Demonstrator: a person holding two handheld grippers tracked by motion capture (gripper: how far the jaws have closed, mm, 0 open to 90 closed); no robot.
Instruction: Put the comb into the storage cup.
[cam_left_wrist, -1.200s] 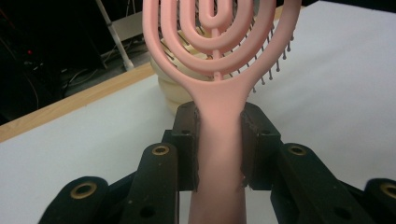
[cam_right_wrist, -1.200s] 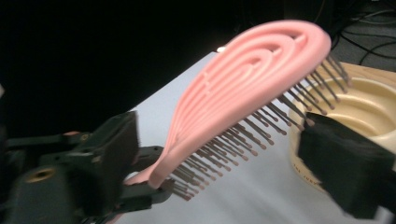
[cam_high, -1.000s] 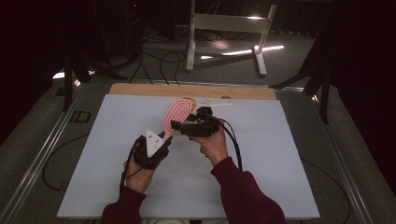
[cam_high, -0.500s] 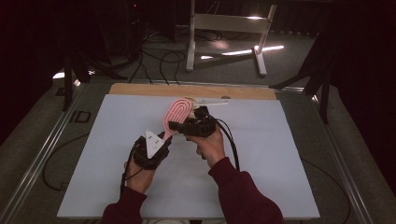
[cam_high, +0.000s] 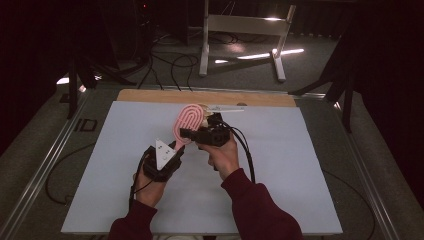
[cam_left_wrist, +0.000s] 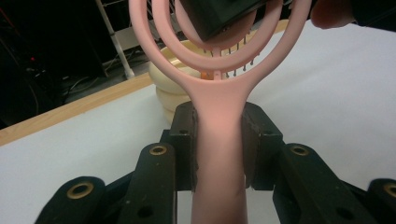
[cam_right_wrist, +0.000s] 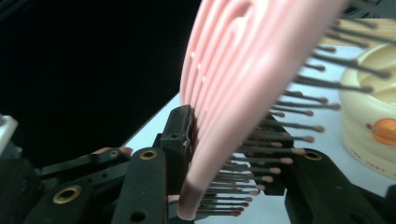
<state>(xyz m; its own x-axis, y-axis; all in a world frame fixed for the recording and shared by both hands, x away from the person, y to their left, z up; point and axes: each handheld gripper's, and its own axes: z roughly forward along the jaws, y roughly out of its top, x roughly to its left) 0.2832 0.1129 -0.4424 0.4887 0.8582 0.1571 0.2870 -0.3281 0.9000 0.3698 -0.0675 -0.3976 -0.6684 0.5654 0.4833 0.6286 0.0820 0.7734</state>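
In the high view, a person in dark red sleeves holds a gripper in each hand over a white sheet (cam_high: 125, 200) covering the table, with a strip of light wood (cam_high: 150, 96) along its far edge. The left gripper (cam_high: 176, 148), topped by a grey three-cornered plate, clamps the handle of a pink plastic hairbrush with an oval, ringed head (cam_high: 189, 121), which is raised off the sheet and slants up and away towards the wooden strip. The right gripper (cam_high: 186, 133) comes in from the right at the brush head's lower edge, just beside the left one. In the left gripper view, the two black jaws are closed against the sides of the pink handle (cam_left_wrist: 218, 154), pads pressing on it, and the handle runs straight up into the concentric rings of the head; part of the right gripper (cam_left_wrist: 219, 16) shows dark at the top behind those rings, and a cream, rounded plastic object with an orange button (cam_left_wrist: 170, 88) stands on the sheet beyond. In the right gripper view, the jaws have just been closing and now pinch the brush head (cam_right_wrist: 243, 93), one pad on its smooth pink back and the other among the dark, ball-tipped bristles (cam_right_wrist: 280, 161). The cream object (cam_right_wrist: 373, 126) sits at the right edge, near the brush.
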